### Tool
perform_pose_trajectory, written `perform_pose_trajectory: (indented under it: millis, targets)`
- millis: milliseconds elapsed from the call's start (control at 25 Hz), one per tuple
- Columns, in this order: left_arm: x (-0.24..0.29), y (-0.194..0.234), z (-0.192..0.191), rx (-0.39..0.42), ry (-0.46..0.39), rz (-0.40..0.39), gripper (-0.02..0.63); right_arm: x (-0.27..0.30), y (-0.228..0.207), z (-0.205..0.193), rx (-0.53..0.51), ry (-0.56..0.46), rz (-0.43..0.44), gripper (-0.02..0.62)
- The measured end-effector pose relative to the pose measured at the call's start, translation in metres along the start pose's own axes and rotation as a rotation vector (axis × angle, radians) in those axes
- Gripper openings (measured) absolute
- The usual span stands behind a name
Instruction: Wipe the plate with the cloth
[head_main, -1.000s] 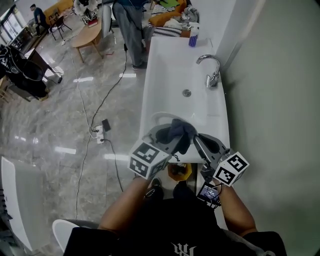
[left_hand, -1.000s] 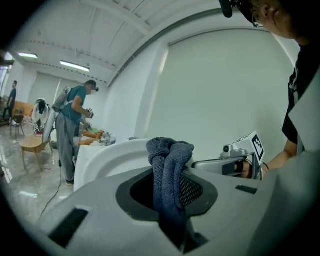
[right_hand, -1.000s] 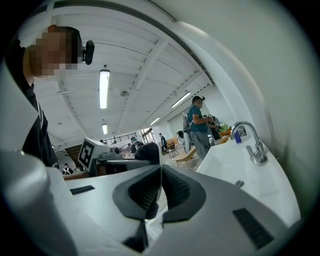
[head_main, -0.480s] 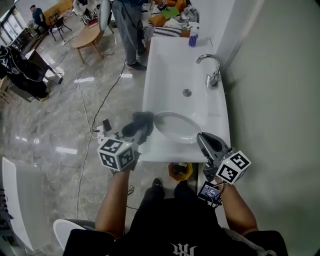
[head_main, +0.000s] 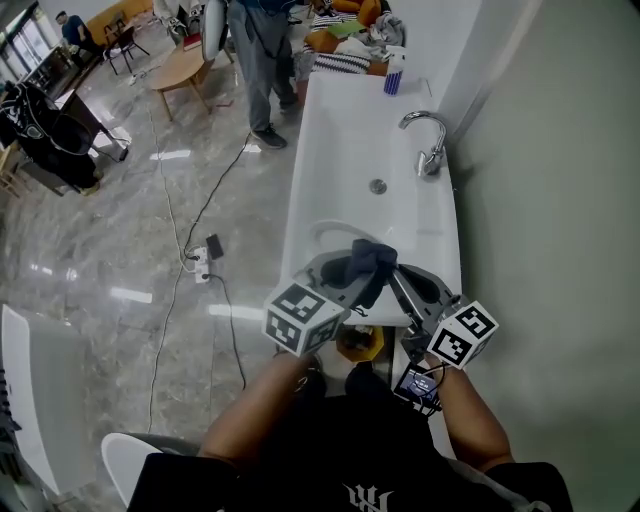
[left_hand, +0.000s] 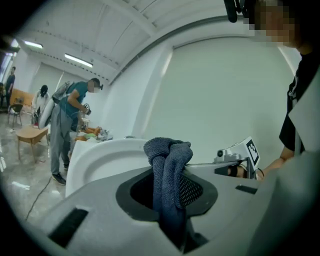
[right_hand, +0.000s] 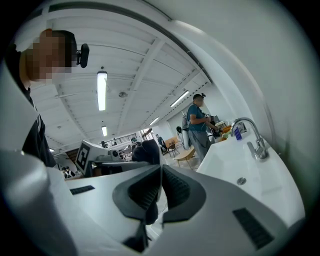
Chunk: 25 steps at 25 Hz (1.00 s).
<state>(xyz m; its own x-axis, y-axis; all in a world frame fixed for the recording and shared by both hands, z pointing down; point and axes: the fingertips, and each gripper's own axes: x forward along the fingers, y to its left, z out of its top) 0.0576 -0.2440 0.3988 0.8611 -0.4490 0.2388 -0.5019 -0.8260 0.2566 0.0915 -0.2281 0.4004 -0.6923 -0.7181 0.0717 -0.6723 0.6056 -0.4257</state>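
A white plate (head_main: 325, 235) is held over the near end of a long white sink (head_main: 350, 140). My right gripper (head_main: 398, 275) is shut on the plate's right rim; in the right gripper view the rim shows as a thin white edge between the jaws (right_hand: 161, 172). My left gripper (head_main: 362, 272) is shut on a dark blue-grey cloth (head_main: 368, 262), which lies bunched against the plate's face. The left gripper view has the cloth (left_hand: 167, 165) standing up between the jaws, with the plate (left_hand: 100, 157) behind it.
A chrome faucet (head_main: 428, 140) stands on the sink's right side, the drain (head_main: 377, 186) beside it. A blue cup (head_main: 393, 75) sits at the far end. A person (head_main: 255, 60) stands left of the sink. A cable and power strip (head_main: 203, 270) lie on the floor.
Half a second ago my left gripper with the cloth was off to the left of the plate. It has swung back right onto the plate. The right gripper and plate stayed still.
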Motion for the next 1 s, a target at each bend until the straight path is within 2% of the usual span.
perform_pose_trajectory:
  millis: [280, 480, 720, 1000]
  targets:
    - [-0.022, 0.063, -0.009, -0.028, -0.003, 0.154, 0.064, -0.006, -0.005, -0.006, -0.005, 0.007, 0.015, 0.009]
    - [-0.048, 0.096, -0.01, -0.046, -0.006, 0.236, 0.064, -0.006, -0.003, -0.004, -0.036, 0.012, 0.014, 0.011]
    - [-0.111, 0.148, 0.002, -0.112, -0.082, 0.381, 0.064, -0.009, -0.003, 0.0, -0.031, -0.01, -0.015, 0.009]
    - [-0.101, 0.11, -0.001, -0.089, -0.084, 0.288, 0.064, -0.01, 0.001, 0.004, -0.06, -0.03, -0.016, 0.011]
